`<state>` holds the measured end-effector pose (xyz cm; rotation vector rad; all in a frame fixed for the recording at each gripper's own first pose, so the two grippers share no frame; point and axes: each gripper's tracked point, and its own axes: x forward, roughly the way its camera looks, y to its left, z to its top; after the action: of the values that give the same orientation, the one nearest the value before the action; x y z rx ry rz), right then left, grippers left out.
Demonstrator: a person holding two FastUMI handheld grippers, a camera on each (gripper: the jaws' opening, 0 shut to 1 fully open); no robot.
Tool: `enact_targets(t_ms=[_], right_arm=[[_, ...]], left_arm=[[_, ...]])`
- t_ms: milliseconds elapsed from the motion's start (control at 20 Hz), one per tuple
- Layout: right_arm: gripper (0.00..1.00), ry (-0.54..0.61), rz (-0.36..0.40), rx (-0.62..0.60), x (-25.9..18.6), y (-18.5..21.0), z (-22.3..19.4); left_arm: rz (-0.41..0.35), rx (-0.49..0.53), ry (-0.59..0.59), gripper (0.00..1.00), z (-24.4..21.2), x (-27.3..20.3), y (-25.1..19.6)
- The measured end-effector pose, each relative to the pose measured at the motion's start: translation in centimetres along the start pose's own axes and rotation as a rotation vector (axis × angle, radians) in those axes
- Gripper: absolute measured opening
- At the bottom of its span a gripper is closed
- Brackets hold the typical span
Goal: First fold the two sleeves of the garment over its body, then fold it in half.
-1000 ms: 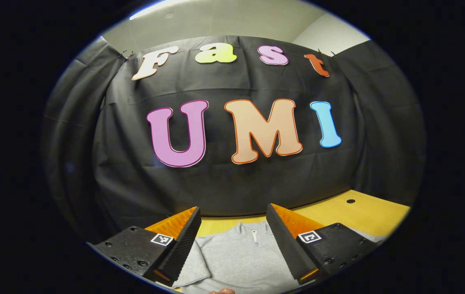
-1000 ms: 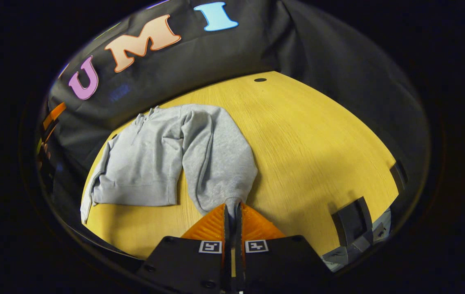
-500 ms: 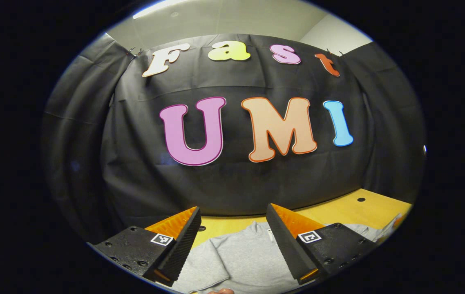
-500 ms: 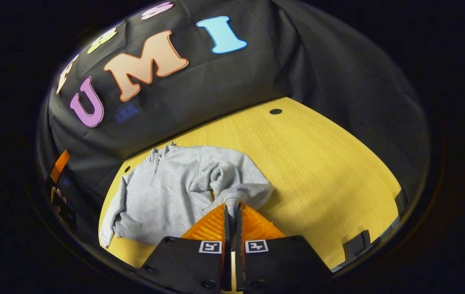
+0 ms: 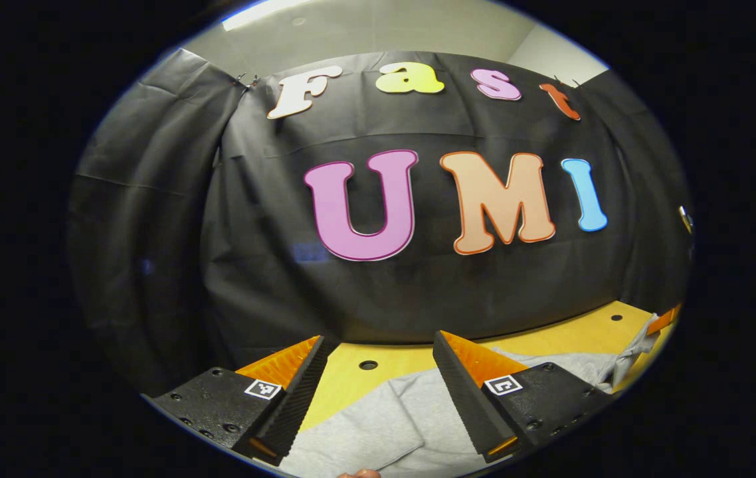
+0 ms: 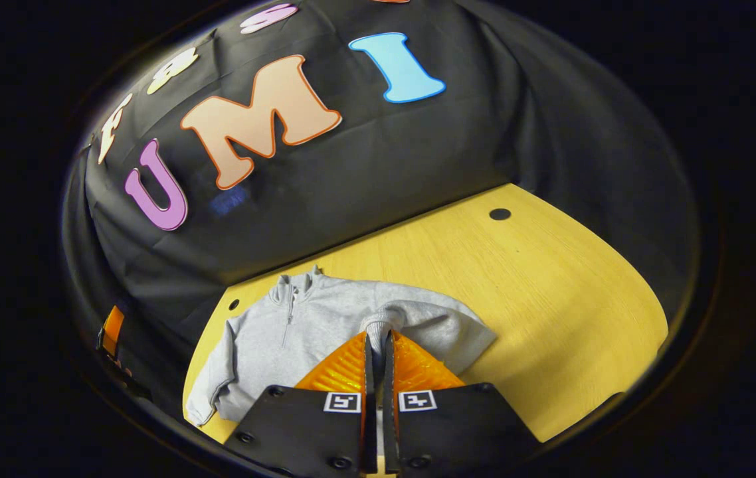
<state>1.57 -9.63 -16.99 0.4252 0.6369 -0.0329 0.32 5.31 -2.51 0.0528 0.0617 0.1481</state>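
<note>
1. My left gripper [image 5: 378, 392] hangs with its jaws spread wide and nothing between them. It is above the near left part of the grey garment [image 6: 325, 325], pointing more at the booth wall than down at the cloth.
2. The garment lies flat on the yellow counter [image 6: 551, 292], collar [image 6: 295, 282] toward the wall and hem toward me. Its long axis runs away from me, and in the right gripper view it sits left of the middle of the counter.
3. The garment's left sleeve [image 6: 208, 392] lies alongside the body, not yet folded over as far as I can judge. My left gripper is the nearer one for it.
4. My right gripper [image 6: 376, 345] has its jaws clenched on the cuff [image 6: 378, 323] of the right sleeve [image 6: 444, 328]. The cuff is lifted over the middle of the body, with the rest of the sleeve doubled back behind it.
5. The relation that matters is that the cuff is already above the body, inward of the right shoulder. I judge the next move to be a short drop onto the chest, then letting go.
6. To the right, the counter shows a small dark hole [image 6: 499, 214] well apart from the cloth. Nothing stands in my way there.
</note>
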Motion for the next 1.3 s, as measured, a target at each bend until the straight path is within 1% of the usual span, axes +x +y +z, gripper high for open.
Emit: enact_targets(t_ms=[50, 200, 400, 700, 900, 1000, 1100, 1300], right_arm=[[0.06, -0.001, 0.013, -0.003, 0.4, 1.0, 0.2], [0.06, -0.006, 0.044, -0.014, 2.6, 4.0, 1.2], [0.06, -0.021, 0.118, -0.018, 5.0, 9.4, 2.7], [0.06, 0.005, 0.228, -0.065, 8.4, 17.5, 2.1], [0.06, 0.041, 0.303, -0.117, 10.1, 23.1, 0.1], [0.06, 0.068, 0.327, -0.152, 10.9, 25.3, -1.4], [0.06, 0.103, 0.350, -0.171, 11.5, 27.1, -3.2], [0.06, 0.208, 0.385, -0.205, 12.7, 30.2, -8.0]], left_arm=[[0.013, 0.003, 0.000, 0.95, -0.1, 0.0, 0.7], [0.055, 0.007, 0.004, 0.95, -0.4, -0.3, 3.2], [0.110, 0.007, 0.019, 0.95, -1.1, -0.9, 6.3], [0.198, 0.014, 0.037, 0.95, -2.0, -1.7, 10.8], [0.239, 0.014, 0.049, 0.95, -2.7, -2.2, 13.1], [0.253, 0.014, 0.059, 0.95, -3.1, -2.3, 13.9], [0.266, 0.015, 0.068, 0.95, -3.6, -2.6, 14.8], [0.302, 0.012, 0.083, 0.95, -4.3, -3.3, 16.9]])
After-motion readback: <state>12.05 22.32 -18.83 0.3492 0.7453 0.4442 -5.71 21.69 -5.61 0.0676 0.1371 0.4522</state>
